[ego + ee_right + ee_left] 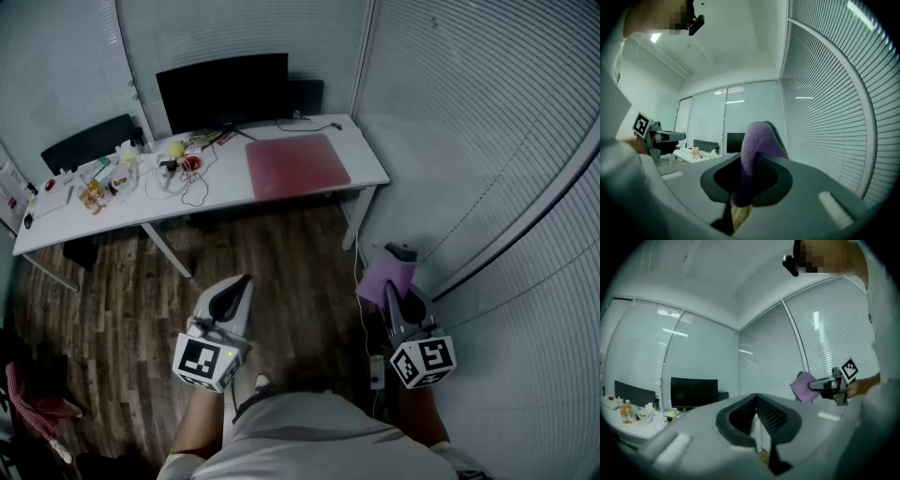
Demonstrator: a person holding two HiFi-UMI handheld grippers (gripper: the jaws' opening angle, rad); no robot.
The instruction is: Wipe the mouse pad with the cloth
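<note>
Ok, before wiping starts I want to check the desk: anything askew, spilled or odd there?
Nothing stands out. The mouse pad lies flat on the desk, nothing on it; small clutter and loose cables sit to its left, clear of it.

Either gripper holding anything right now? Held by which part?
The right gripper holds the purple cloth, clamped along a bunched fold, with the rest bulging past the jaw tips. The left gripper is shut on nothing.
</note>
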